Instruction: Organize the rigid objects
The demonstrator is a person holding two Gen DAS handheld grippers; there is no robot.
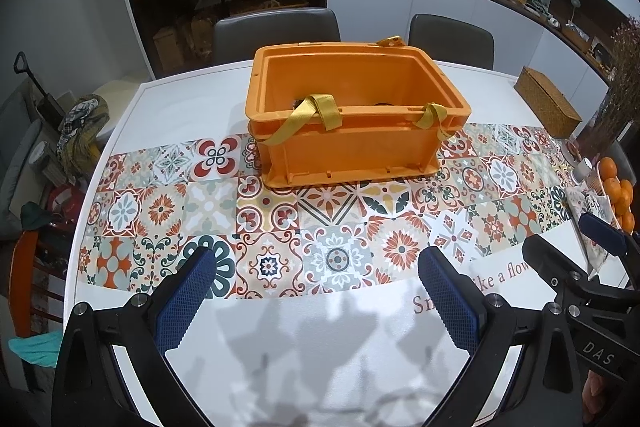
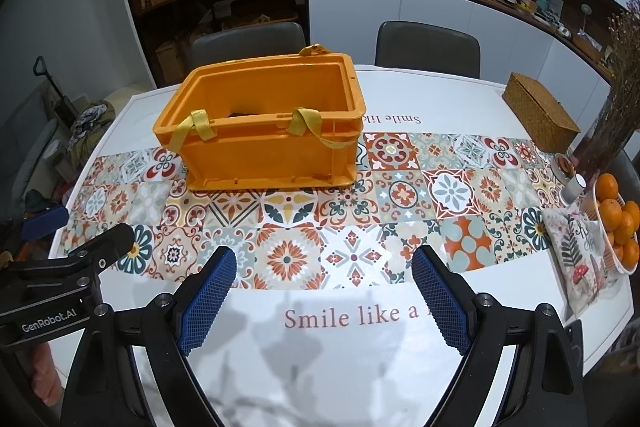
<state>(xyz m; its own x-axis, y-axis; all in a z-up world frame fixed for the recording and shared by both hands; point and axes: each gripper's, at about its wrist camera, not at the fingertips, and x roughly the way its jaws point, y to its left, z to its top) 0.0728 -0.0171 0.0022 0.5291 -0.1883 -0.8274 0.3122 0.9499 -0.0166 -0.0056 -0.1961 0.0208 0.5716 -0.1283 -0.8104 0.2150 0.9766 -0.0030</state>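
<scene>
- Left hand-held gripper (image 1: 316, 291) and right hand-held gripper (image 2: 324, 287): spread wide, nothing held, above the counter (image 1: 304, 339).
- Orange crate (image 1: 352, 143) at 12 o'clock; contents barely seen.
- Judged: approach step; a reach forward is called for.

The left gripper (image 1: 316, 267) and the right gripper (image 2: 324, 267) sit side by side, both level and pointing forward, jaws spread wide with nothing between the blue pads.

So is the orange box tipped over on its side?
No, the orange box stands upright on the table, its open top facing up.
</scene>
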